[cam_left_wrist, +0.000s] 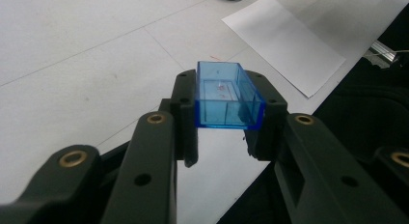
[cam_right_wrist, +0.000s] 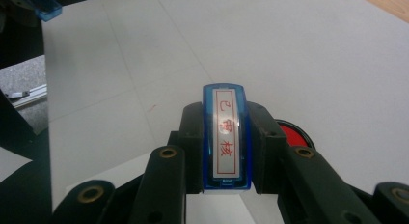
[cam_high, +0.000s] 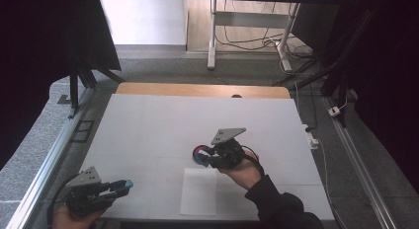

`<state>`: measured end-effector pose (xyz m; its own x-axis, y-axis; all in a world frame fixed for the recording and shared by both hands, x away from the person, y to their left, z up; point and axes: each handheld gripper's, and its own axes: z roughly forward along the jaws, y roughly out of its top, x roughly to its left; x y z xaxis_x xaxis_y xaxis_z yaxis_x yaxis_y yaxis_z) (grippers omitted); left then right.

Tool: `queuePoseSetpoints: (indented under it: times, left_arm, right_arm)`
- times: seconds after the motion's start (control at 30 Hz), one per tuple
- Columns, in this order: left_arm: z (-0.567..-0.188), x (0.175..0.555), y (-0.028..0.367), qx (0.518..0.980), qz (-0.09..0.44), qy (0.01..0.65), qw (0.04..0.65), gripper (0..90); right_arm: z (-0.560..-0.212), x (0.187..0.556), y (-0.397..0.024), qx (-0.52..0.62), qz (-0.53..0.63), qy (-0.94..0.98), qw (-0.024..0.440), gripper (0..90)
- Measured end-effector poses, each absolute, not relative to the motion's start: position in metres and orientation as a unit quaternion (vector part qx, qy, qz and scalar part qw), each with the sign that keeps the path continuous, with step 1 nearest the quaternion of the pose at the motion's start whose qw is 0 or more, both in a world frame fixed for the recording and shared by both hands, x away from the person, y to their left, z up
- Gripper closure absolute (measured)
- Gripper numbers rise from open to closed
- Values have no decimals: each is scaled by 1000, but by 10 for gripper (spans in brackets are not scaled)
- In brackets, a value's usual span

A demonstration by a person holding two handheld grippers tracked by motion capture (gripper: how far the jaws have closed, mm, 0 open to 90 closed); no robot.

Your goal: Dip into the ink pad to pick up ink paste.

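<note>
**A:** Lower left of the high view: the left gripper (cam_high: 118,185), matte black, is clamped on a blue cap (cam_left_wrist: 226,96). What is it made of?

**B:** Clear blue plastic, box-shaped and hollow, its open side facing the camera in the left gripper view; both pads press its flat side walls. Faint red marks show through it, too small to read.

**A:** And toward the centre of the frame?

**B:** The right gripper (cam_high: 203,155) is closed on a stamp (cam_right_wrist: 226,137), a narrow blue plastic body with rounded ends. Its top carries a white label with a red border and three red Chinese characters.

**A:** Anything under it?

**B:** A round ink pad (cam_right_wrist: 293,134), red in a black rim, lies just beside the jaws. A plain white paper sheet (cam_high: 199,191) lies flat at lower centre on the smooth white table (cam_high: 163,125), whose wooden edge shows along the far side.
</note>
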<state>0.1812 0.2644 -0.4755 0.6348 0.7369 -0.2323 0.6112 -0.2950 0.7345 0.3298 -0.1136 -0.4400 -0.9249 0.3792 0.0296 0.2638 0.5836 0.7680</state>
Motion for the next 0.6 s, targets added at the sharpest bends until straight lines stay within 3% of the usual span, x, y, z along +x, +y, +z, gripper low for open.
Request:
queuePoseSetpoints:
  times: [0.6]
  left_arm:
    - [-475,181,264,802,76,419,420,686]
  right_arm:
    - [-439,301,-123,167,429,887,51,706]
